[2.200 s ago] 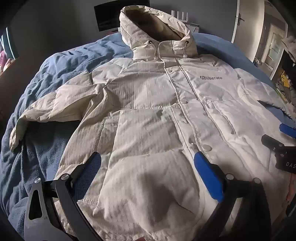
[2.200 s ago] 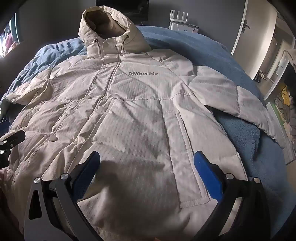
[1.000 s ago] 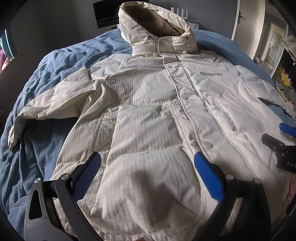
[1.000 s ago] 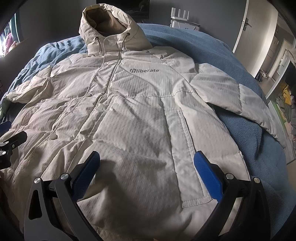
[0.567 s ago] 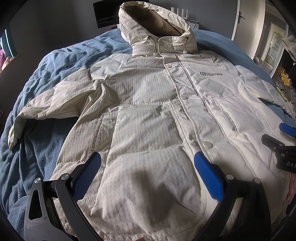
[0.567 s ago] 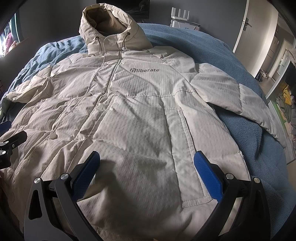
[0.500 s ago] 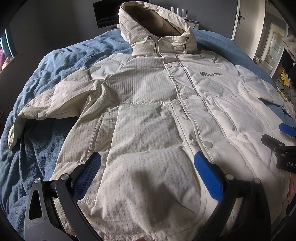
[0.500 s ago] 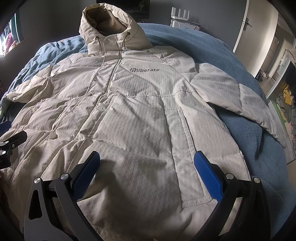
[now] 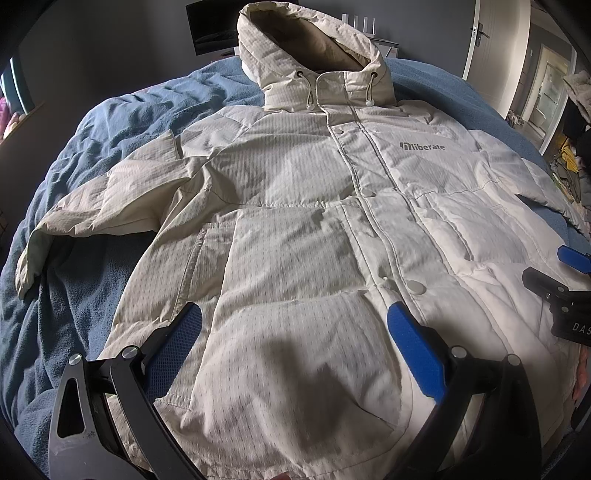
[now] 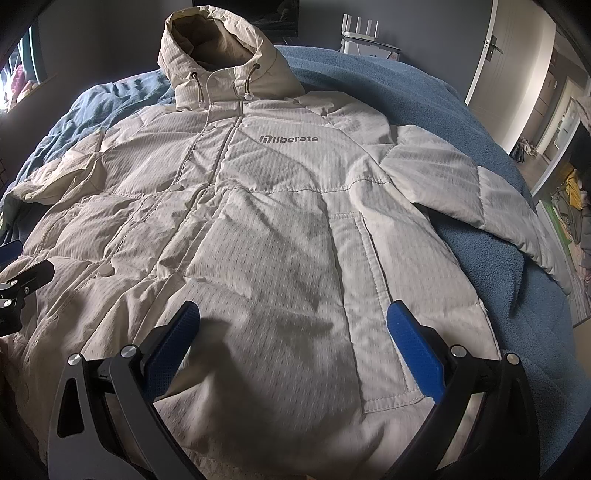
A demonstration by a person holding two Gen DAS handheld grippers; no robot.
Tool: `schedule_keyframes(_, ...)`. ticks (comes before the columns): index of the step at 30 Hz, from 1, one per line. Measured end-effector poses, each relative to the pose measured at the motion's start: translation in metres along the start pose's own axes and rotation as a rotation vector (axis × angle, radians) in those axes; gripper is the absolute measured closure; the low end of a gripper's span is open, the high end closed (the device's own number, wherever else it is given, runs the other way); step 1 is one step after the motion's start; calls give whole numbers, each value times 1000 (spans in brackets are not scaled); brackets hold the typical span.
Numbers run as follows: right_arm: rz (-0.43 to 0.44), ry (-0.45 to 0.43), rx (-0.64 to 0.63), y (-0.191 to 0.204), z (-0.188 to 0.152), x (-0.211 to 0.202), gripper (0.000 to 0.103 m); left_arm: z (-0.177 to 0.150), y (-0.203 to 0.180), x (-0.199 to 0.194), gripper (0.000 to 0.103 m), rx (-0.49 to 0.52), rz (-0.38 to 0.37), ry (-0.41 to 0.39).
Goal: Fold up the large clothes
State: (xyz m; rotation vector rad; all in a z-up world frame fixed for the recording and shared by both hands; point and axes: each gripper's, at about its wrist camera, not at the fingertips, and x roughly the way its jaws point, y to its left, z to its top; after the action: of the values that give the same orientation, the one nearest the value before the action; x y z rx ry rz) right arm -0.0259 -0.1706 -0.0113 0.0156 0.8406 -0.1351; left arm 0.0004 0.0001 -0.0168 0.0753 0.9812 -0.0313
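A cream hooded puffer jacket [image 9: 303,229] [image 10: 273,229] lies face up and spread flat on a blue blanket, hood at the far end and both sleeves out to the sides. My left gripper [image 9: 293,339] hovers open over the jacket's lower left front, blue pads wide apart with nothing between them. My right gripper [image 10: 293,339] hovers open over the lower right front beside the pocket seam. Each gripper shows at the edge of the other's view: the right gripper [image 9: 565,280] in the left wrist view, the left gripper [image 10: 18,288] in the right wrist view.
The blue blanket [image 9: 74,280] [image 10: 517,280] covers the bed around the jacket. A dark screen [image 9: 212,27] and a white router [image 10: 360,29] stand behind the hood. A door [image 10: 491,48] and piled clothes [image 10: 572,206] are off to the right.
Both grippers drifted slightly over the first second, so the jacket sits a little differently in view. Since then nothing has visibly moved. Both grippers stay open.
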Motion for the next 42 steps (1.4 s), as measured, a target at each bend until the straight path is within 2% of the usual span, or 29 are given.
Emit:
schedule_keyframes(32,13,9,24,-10,5,-2,6,0,0,0,6,-5,-16,8)
schedule_keyframes(36,-15,-27,111,-37,18,-11,6,7,7,-4,6,-46,-42,4)
schedule_keyframes(38,-94,-66,195,-64,25,-18,6,16,12,-9,6,-88,-43,-23)
schedule_keyframes(40,-152,-55,271,-90,32,-17,6,26,16,-16,6,-108,-60,-87)
schedule_keyframes(42,-117,-16,377,-126,34,-12,6,41,17,-17,6,-64,-63,-103)
